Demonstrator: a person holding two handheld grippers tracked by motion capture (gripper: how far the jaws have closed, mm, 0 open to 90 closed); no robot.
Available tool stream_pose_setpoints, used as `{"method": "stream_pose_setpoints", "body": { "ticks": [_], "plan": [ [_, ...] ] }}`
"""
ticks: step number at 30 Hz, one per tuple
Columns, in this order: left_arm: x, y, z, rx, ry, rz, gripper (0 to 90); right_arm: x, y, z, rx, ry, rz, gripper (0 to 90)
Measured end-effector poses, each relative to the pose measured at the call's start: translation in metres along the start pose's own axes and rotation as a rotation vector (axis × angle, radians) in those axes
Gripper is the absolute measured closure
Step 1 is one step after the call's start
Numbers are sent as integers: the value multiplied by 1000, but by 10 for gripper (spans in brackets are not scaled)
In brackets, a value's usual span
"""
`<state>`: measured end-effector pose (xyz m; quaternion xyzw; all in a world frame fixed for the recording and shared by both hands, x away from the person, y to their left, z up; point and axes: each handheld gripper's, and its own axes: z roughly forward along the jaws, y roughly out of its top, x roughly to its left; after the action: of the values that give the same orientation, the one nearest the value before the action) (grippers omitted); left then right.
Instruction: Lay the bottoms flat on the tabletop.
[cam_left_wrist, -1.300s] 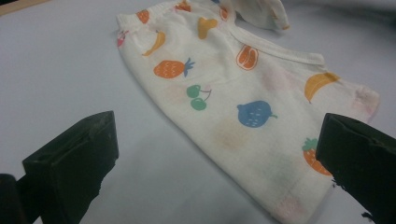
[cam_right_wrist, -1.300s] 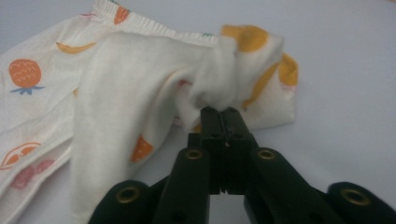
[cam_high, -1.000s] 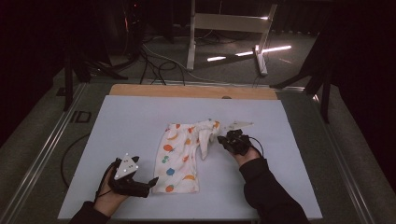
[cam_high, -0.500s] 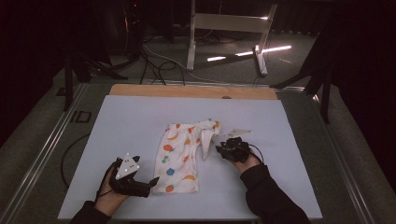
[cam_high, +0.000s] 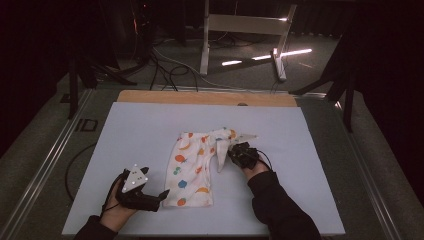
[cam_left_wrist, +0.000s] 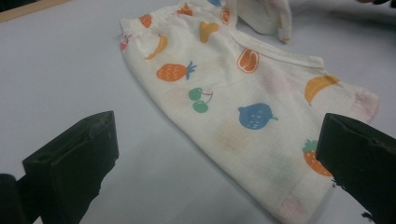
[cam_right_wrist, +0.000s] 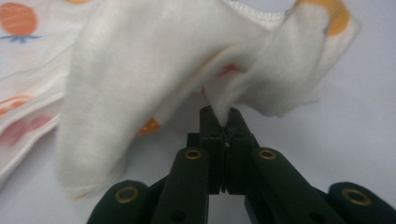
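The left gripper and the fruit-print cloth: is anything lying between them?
Nothing: in the left gripper view, bare pale table runs from the open left gripper to the fruit-print cloth.

White fruit-print kids' shorts (cam_high: 192, 170) lie mostly flat at mid-table (cam_high: 125, 130), waistband at the far end; one leg is folded over, bunched and raised at the right edge, the other flat.

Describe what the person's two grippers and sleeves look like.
Both are black. The left gripper carries a grey three-cornered plate with white dots; the right gripper has brass-coloured rivets on its jaw arms and a thin black cable. The sleeves are dark.
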<state>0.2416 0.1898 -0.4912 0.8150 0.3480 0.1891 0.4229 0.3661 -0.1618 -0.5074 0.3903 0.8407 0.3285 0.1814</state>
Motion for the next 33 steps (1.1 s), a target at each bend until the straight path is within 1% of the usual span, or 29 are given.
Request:
{"method": "stream_pose_setpoints", "body": {
  "ticks": [2, 5, 8, 9, 10, 11, 13, 14, 15, 16, 17, 18, 19, 21, 22, 24, 26, 28, 30, 31, 33],
  "plan": [
    [0, 0, 0, -1, 1, 0, 2, 0, -3, -10, -11, 9, -6, 892],
    [-1, 1, 0, 0, 2, 1, 2, 1, -10, -33, -25, 33, -19, 892],
    [-1, 1, 0, 1, 3, 0, 2, 2, -15, -56, -45, 45, -33, 892],
    [-1, 1, 0, 2, 4, 1, 2, 1, -17, -66, -52, 45, -40, 892],
    [-1, 1, 1, 4, 3, 2, 2, 1, -20, -74, -71, 46, -35, 892],
    [-1, 1, 1, 5, 2, 3, 2, 0, -22, -82, -83, 58, -27, 892],
    [-1, 1, 1, 3, 2, 2, 2, -4, -26, -96, -91, 82, -4, 892],
    [-1, 1, 1, 3, 2, 2, 2, -4, -26, -96, -91, 82, -4, 892],
    [-1, 1, 1, 2, 1, 1, 2, -6, -28, -101, -104, 102, 18, 892],
    [-1, 1, 1, 5, 1, 3, 2, -13, -32, -111, -111, 131, 54, 892],
    [-1, 1, 1, 5, 1, 1, 2, -16, -34, -114, -109, 128, 61, 891],
    [-1, 1, 1, 5, 1, 1, 2, -19, -37, -116, -108, 115, 67, 891],
    [-1, 1, 1, 6, 1, 2, 2, -23, -39, -117, -104, 111, 88, 891],
    [-1, 1, 2, 8, -1, 3, 2, -33, -45, -115, -87, 86, 121, 891],
    [-1, 1, 2, 8, -2, 4, 2, -38, -48, -113, -77, 66, 131, 891],
    [-1, 1, 1, 6, 1, 2, 2, -46, -53, -106, -47, 46, 168, 890],
    [0, 1, 1, 8, 2, 1, 2, -54, -59, -99, -25, 11, 190, 875],
    [0, 1, 1, 7, 3, 0, 2, -61, -64, -94, -25, -3, 216, 776],
    [1, 0, 1, 5, 4, -2, 2, -64, -68, -92, -30, -18, 226, 639],
    [0, 0, 1, 6, 3, -3, 2, -65, -69, -92, -41, -16, 235, 571],
    [1, 0, 2, 6, 3, -2, 2, -66, -69, -95, -59, -28, 228, 448]
  ]
}}
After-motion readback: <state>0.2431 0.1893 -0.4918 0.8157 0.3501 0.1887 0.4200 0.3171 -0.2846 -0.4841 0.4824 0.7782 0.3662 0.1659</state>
